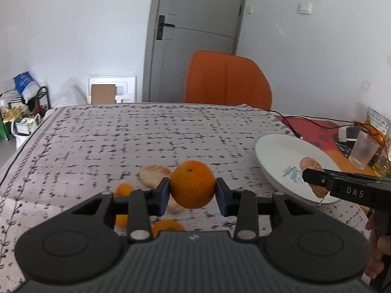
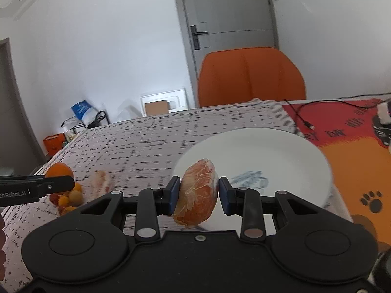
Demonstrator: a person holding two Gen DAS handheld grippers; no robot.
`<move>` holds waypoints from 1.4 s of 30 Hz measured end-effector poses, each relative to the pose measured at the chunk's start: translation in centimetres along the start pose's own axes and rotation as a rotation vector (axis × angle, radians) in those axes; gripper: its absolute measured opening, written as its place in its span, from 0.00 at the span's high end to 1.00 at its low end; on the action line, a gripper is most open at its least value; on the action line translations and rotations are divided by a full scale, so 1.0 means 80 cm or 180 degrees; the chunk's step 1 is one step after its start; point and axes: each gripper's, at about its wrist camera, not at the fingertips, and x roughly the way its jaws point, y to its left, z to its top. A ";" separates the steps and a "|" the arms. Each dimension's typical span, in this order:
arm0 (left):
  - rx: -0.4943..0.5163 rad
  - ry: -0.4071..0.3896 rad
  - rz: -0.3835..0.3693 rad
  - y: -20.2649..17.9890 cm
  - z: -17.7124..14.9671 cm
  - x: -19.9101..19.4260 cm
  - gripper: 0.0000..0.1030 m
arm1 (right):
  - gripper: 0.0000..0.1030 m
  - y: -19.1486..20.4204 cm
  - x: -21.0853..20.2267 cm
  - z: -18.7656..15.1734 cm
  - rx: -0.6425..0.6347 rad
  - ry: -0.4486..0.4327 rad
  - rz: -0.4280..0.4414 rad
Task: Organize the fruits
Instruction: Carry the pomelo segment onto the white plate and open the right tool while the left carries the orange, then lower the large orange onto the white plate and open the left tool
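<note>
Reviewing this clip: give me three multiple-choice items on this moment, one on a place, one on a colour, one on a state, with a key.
1. Where is the white plate?
A. On the chair
B. On the table, ahead of the right gripper
C. On the floor

2. What colour is the chair?
A. Orange
B. Blue
C. Green

3. What does the left gripper hold?
A. Nothing
B. A glass
C. A whole orange

Key: B, the plate rests on the tablecloth beyond the peeled fruit; A, orange backrest; C, both pads press the orange.

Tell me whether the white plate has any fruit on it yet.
Empty. The white plate shows only bare surface and a blue print; the peeled orange is held in the right gripper in front of it.
</note>
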 end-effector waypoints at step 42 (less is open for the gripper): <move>0.0660 -0.0043 -0.0361 -0.139 0.036 0.057 0.56 | 0.46 -0.084 -0.054 -0.023 0.0457 -0.0242 -0.0193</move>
